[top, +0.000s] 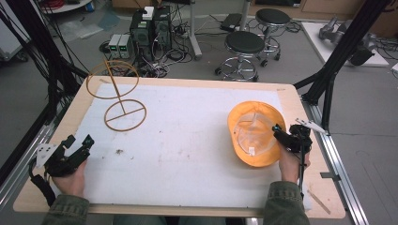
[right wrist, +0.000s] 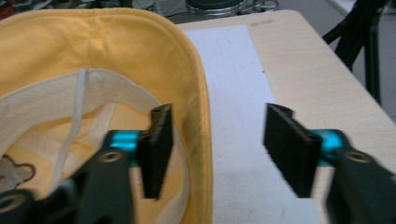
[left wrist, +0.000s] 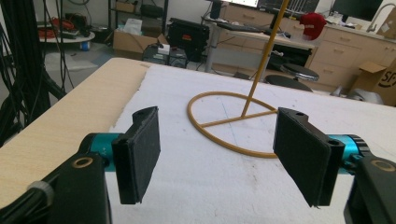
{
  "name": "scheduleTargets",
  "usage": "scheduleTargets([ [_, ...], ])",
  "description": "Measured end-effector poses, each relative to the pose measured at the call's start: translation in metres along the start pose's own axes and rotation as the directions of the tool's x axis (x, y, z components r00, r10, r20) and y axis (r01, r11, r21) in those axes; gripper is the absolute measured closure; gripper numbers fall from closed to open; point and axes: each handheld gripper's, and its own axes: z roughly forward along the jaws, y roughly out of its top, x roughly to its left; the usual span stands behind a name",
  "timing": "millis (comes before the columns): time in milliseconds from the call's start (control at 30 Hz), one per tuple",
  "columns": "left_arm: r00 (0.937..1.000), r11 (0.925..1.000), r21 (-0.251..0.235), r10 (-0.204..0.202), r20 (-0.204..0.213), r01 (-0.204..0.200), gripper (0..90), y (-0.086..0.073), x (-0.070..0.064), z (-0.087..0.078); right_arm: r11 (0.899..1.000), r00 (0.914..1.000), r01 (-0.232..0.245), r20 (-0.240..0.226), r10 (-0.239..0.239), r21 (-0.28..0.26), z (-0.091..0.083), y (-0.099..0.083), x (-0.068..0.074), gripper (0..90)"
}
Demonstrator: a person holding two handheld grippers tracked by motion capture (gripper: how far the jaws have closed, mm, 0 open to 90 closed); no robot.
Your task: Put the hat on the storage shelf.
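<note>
Grey floor (top: pixel 356 108) with two black stools (top: pixel 244 43) beyond table.

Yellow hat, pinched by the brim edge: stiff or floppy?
Probably floppy: the yellow hat is soft cloth, lying crown-down with its lining sagging inside. The brim looks thin, so it would likely fold. Light, and unlikely to slip from the padded right tongs.

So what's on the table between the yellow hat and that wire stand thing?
Nothing much: in the high view, bare white mat stretches between the yellow hat and the wire stand, apart from a small dark speck nearer the left claw.
</note>
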Motion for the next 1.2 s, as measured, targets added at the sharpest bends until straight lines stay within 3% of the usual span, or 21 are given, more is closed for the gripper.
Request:
scheduleTargets([
  [100, 1.0000, 1.0000, 0.000, -0.001, 0.001, 0.001, 31.9, 0.000, 0.000, 0.000, 0.999, 0.9982, -0.017, -0.057, 0.019, 0.033, 0.002, -0.001, -0.001, 65.6],
  [167, 1.0000, 1.0000, 0.000, 0.000, 0.001, 0.000, 31.9, 0.000, 0.000, 0.000, 0.999, 0.9965, -0.023, -0.080, 0.026, 0.042, 0.002, -0.001, 0.001, 82.0],
  [200, 1.0000, 1.0000, 0.000, 0.000, 0.002, 0.000, 31.9, 0.000, 0.000, 0.000, 0.999, 0.9959, -0.028, -0.085, 0.031, 0.034, 0.002, -0.001, 0.002, 85.0],
  [733, 1.0000, 1.0000, -0.002, -0.004, 0.001, 0.004, 31.9, 0.000, 0.000, 0.000, 0.999, 0.9885, -0.051, -0.143, 0.048, -0.016, -0.008, -0.001, 0.004, 87.4],
  [900, 0.9999, 0.9999, 0.000, -0.014, 0.010, 0.014, 32.0, -0.001, -0.002, -0.001, 0.996, 0.9780, -0.055, -0.205, 0.039, -0.074, -0.020, 0.000, 0.010, 87.6],
  [1000, 0.9998, 0.9999, 0.000, -0.015, 0.015, 0.015, 32.0, -0.001, -0.002, 0.000, 0.989, 0.9704, -0.044, -0.241, 0.009, -0.141, -0.030, 0.000, 0.017, 87.6],
  [1133, 0.9996, 0.9997, 0.002, -0.024, 0.012, 0.024, 32.1, -0.001, 0.001, 0.000, 0.977, 0.9609, -0.075, -0.276, 0.017, -0.201, -0.036, 0.002, 0.020, 87.6],
  [1200, 0.9994, 0.9994, -0.002, -0.034, 0.005, 0.034, 32.1, 0.000, 0.003, 0.000, 0.975, 0.9583, -0.087, -0.285, 0.026, -0.205, -0.037, 0.005, 0.020, 87.6],
])
